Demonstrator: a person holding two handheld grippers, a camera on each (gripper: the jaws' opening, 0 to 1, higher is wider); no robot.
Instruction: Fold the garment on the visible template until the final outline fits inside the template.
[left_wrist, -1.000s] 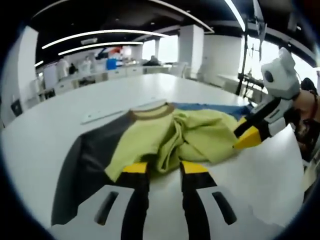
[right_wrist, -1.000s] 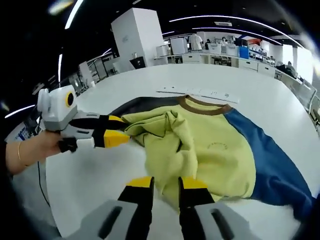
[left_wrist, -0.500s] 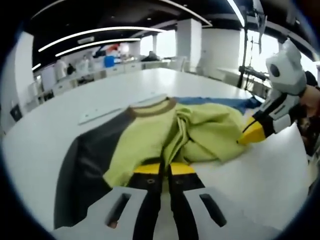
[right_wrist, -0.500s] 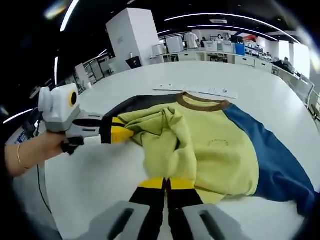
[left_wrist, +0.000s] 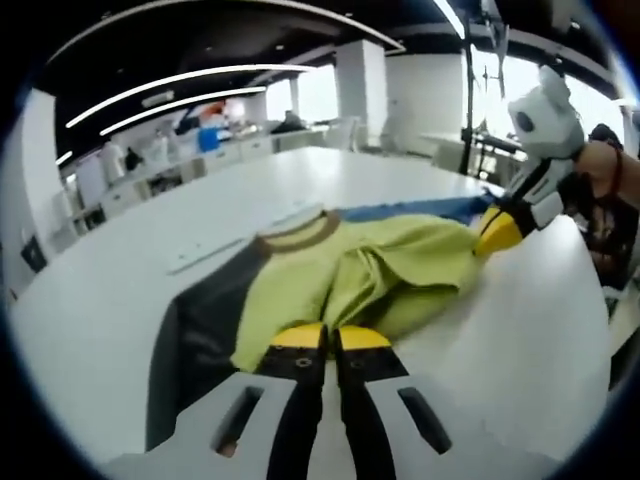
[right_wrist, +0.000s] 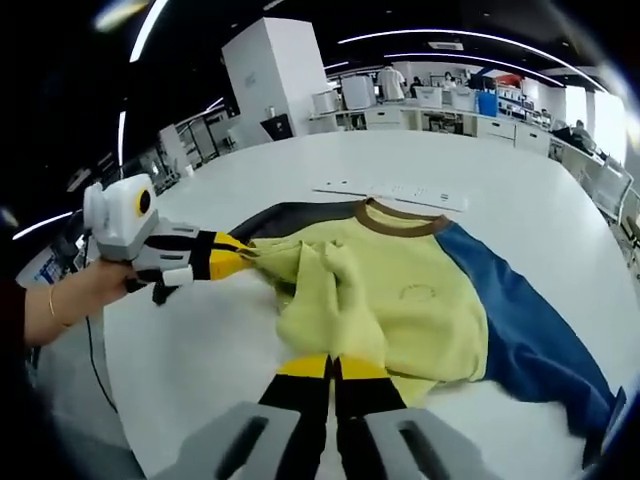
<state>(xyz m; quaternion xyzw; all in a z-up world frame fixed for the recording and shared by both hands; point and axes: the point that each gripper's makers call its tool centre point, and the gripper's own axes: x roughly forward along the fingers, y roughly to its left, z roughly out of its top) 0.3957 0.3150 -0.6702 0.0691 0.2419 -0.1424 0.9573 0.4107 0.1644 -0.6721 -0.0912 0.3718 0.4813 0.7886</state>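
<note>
Both sets of tongs are pinched on the yellow sweatshirt (right_wrist: 400, 290) bunched mid-desk (right_wrist: 520, 180), the left gripper (left_wrist: 320, 335) and right gripper (right_wrist: 333, 365) each clamping its hem edge, apparently to lift and carry it over for a fold.

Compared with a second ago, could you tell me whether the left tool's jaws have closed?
Yes. The left tool was open a second ago, its yellow tips apart at the hem; now they meet, pinching the yellow-green garment.
</note>
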